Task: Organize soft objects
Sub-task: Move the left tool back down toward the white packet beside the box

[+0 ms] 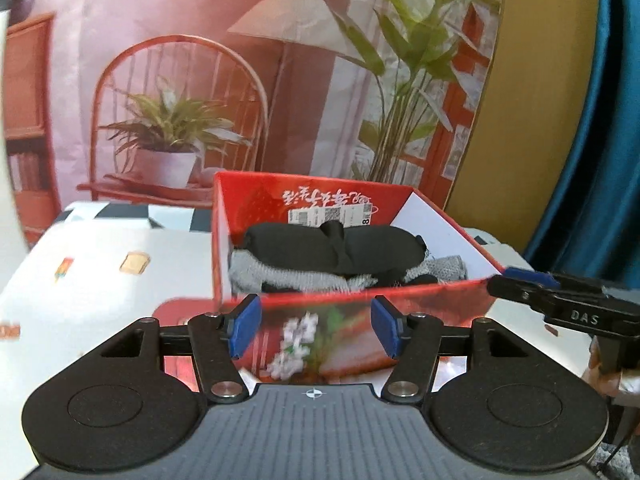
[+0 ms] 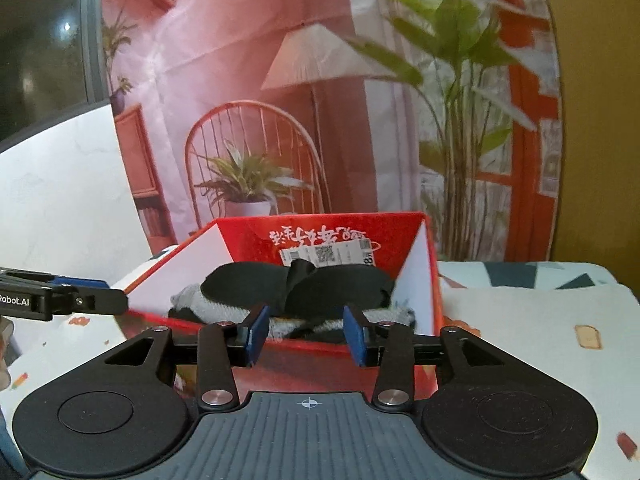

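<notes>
A red cardboard box point(image 1: 360, 300) point(image 2: 434, 280) stands on the table, holding a knotted black cloth bundle point(image 1: 340, 250) point(image 2: 304, 290) on top of grey knitted fabric point(image 1: 280, 276) point(image 2: 224, 312). My left gripper point(image 1: 316, 330) hangs open in front of the box's near wall, nothing between its blue pads. My right gripper point(image 2: 306, 334) is also open and empty, just short of the box's near rim. Each gripper's black arm shows at the edge of the other's view, beside the box.
The table wears a white cloth point(image 1: 100, 264) point(image 2: 540, 320) with small printed motifs. A printed backdrop point(image 1: 200, 80) of a chair, lamp and plants hangs behind. A teal curtain point(image 1: 600, 160) hangs at the far right. A white board point(image 2: 60, 208) leans at left.
</notes>
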Tool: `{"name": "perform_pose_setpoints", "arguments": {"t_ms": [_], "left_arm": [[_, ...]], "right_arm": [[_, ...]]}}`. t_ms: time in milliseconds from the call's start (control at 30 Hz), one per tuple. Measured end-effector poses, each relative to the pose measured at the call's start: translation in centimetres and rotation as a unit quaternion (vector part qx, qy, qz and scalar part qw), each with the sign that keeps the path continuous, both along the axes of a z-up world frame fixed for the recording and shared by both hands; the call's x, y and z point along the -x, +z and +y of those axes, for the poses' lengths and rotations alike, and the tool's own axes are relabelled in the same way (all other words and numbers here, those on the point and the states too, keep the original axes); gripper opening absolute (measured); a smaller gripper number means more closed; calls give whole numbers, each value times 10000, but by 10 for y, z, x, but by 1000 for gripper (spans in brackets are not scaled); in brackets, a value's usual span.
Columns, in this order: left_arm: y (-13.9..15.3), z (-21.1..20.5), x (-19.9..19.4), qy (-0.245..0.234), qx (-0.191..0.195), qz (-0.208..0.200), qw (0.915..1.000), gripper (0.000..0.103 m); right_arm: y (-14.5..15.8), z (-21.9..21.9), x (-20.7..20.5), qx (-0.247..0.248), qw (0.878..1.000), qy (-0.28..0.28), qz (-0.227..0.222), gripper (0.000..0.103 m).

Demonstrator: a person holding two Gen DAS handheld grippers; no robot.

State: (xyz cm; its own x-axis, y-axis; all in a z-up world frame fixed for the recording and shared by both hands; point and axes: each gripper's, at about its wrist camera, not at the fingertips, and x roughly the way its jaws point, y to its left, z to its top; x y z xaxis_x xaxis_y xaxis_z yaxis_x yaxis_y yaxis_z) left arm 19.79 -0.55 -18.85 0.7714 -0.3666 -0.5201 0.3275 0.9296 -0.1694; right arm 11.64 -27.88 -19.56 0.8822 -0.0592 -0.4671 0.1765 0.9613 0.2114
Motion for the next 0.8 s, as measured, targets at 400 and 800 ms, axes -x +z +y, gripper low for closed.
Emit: {"name": "perform_pose_setpoints", "arguments": {"t_ms": [400,800], "left_arm": [[-48,9,33,214,-120,143,9996,63],[-75,19,39,534,-276,452,9972,63]], "right_arm": [[-56,6,55,253,9976,-194,610,46],[-71,23,56,560,9952,-51,796,47]]}}
